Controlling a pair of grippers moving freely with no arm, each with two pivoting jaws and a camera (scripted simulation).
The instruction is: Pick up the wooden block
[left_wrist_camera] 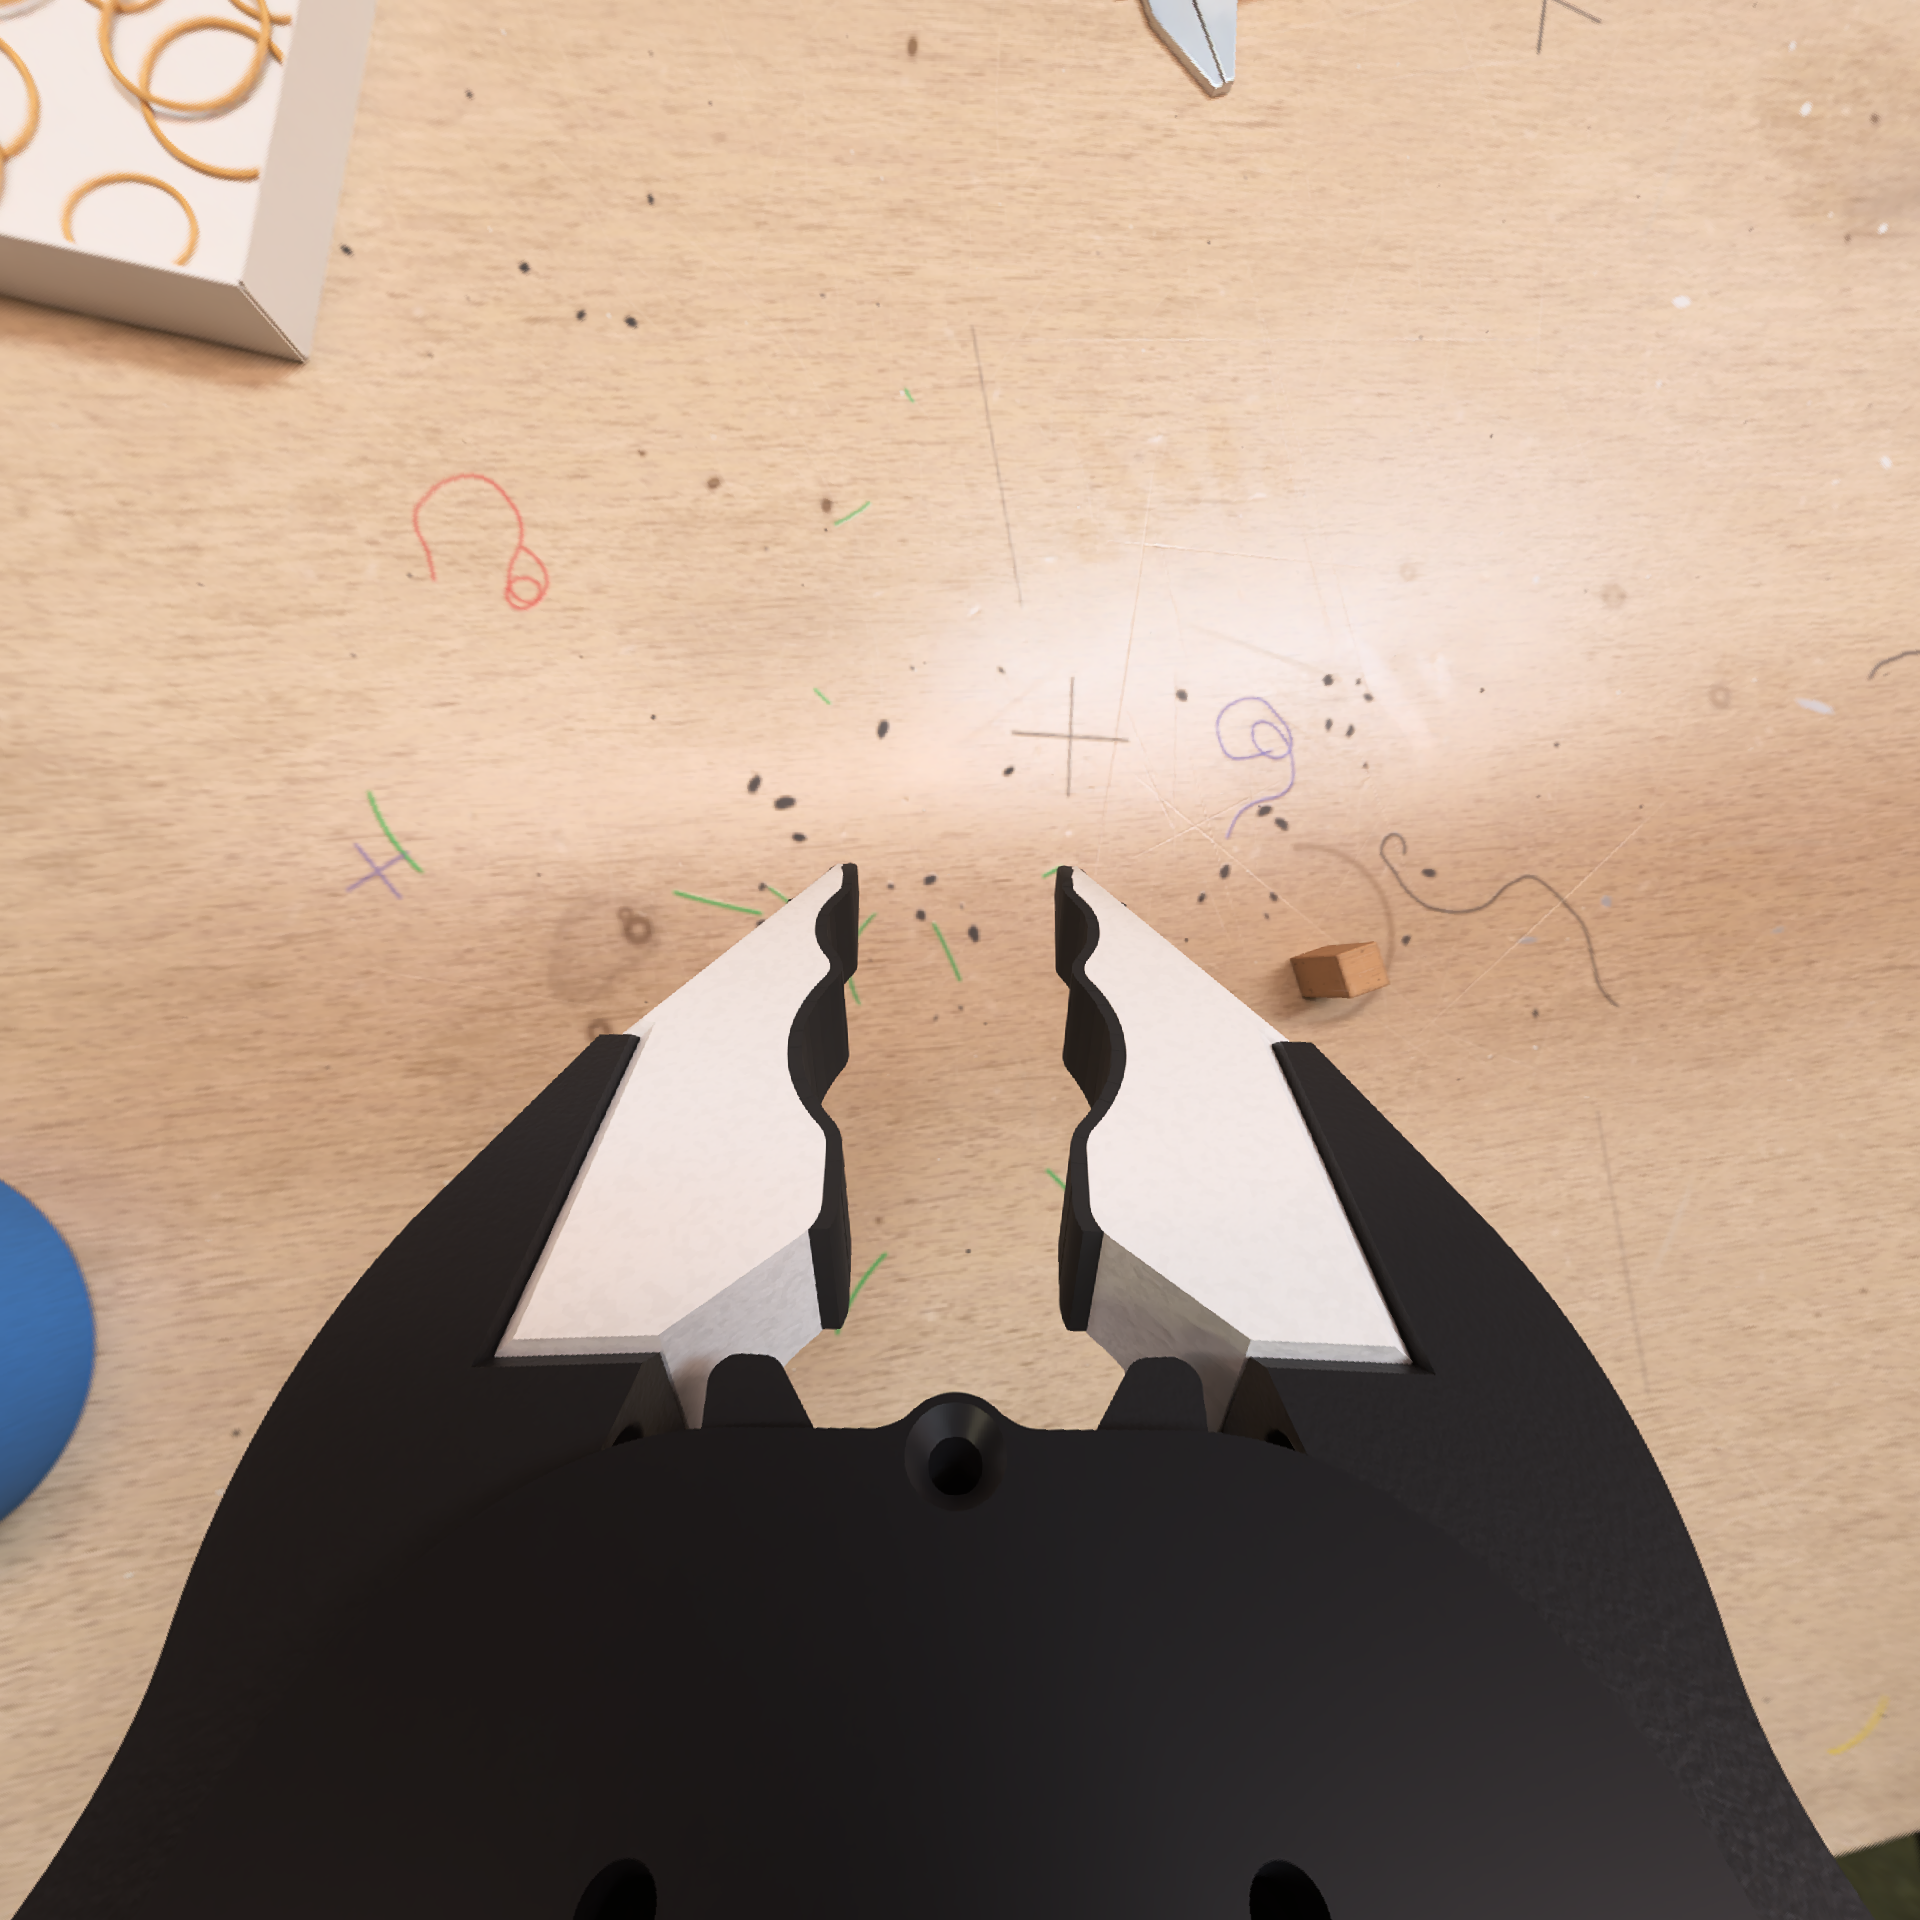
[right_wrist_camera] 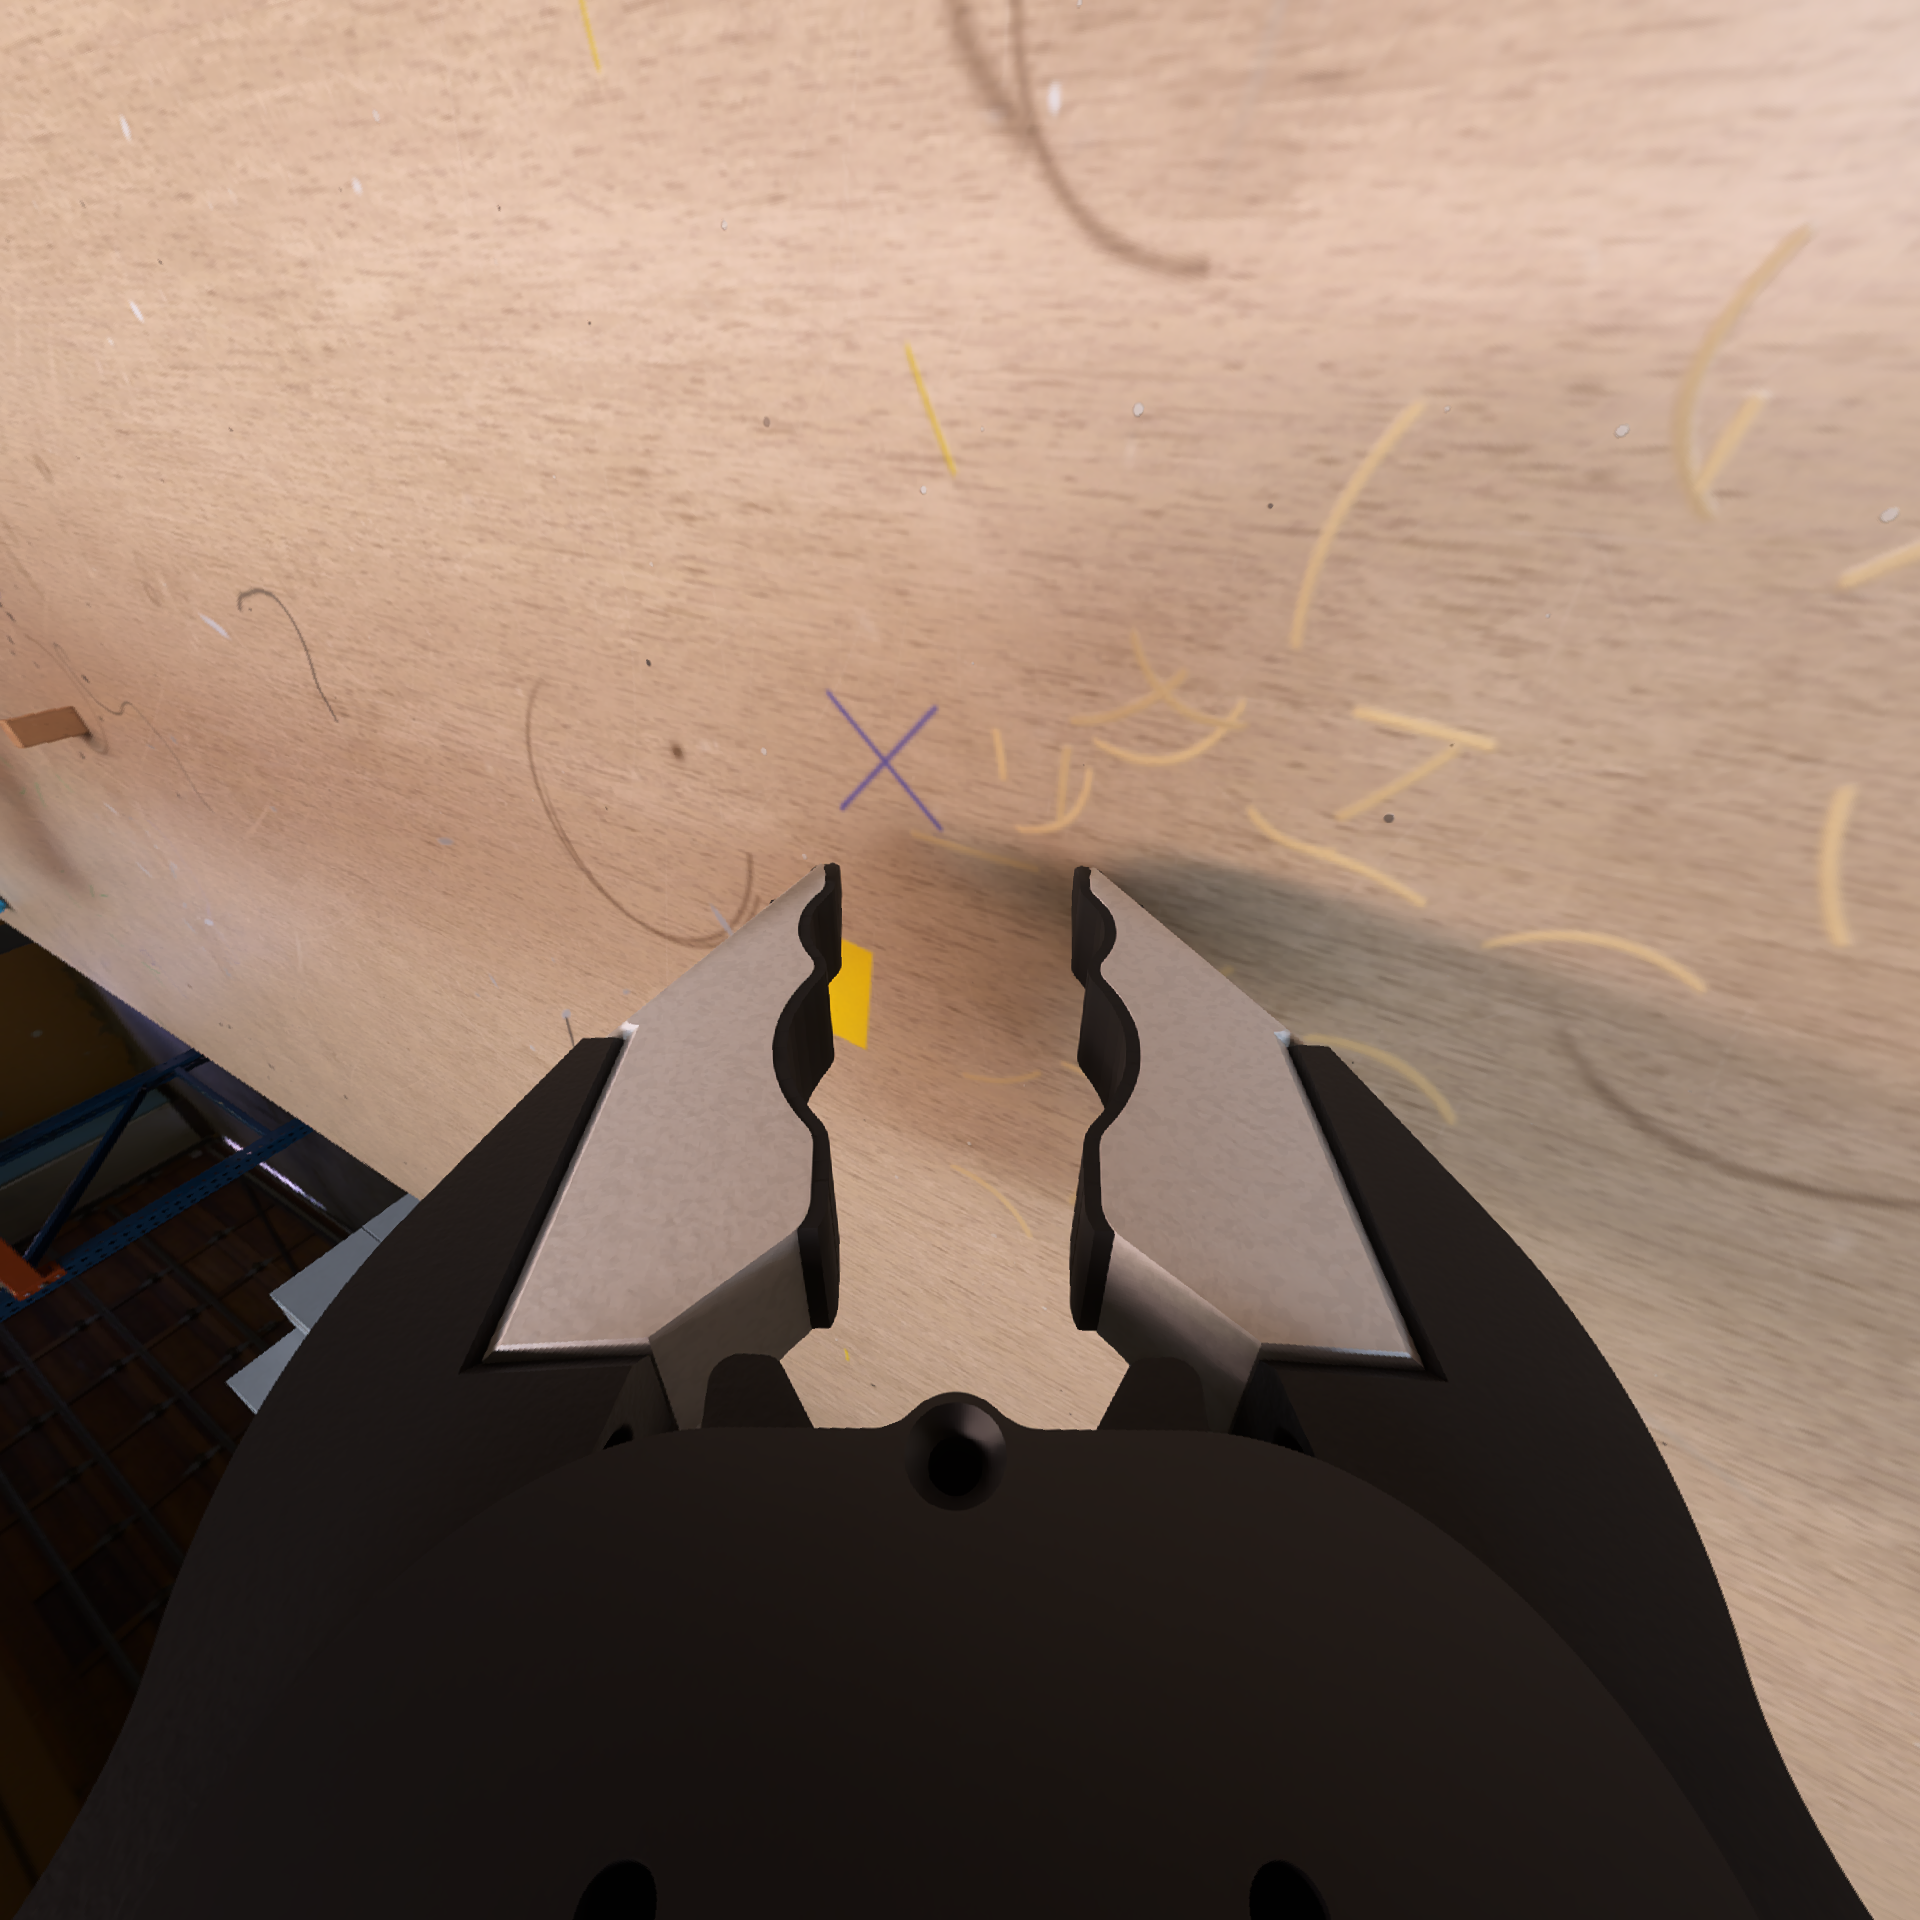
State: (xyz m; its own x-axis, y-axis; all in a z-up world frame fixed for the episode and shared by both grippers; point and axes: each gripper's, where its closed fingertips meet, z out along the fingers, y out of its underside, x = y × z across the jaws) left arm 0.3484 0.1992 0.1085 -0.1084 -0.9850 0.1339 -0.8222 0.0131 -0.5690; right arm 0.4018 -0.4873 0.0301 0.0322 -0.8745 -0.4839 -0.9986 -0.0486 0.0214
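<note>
- Left gripper hangs over the tabletop, fingers spread and holding nothing. The block sits just off to its right, nothing in the way.
- Also around it: a white box of rubber bands far left, a blue ball at the left edge, a metal tip up top.
- No readable writing, only scribbles and crosses.
- Right gripper is spread and empty too; the block barely shows at its far left edge. Only this view catches a yellow patch and shelving past the tabletop.
</note>
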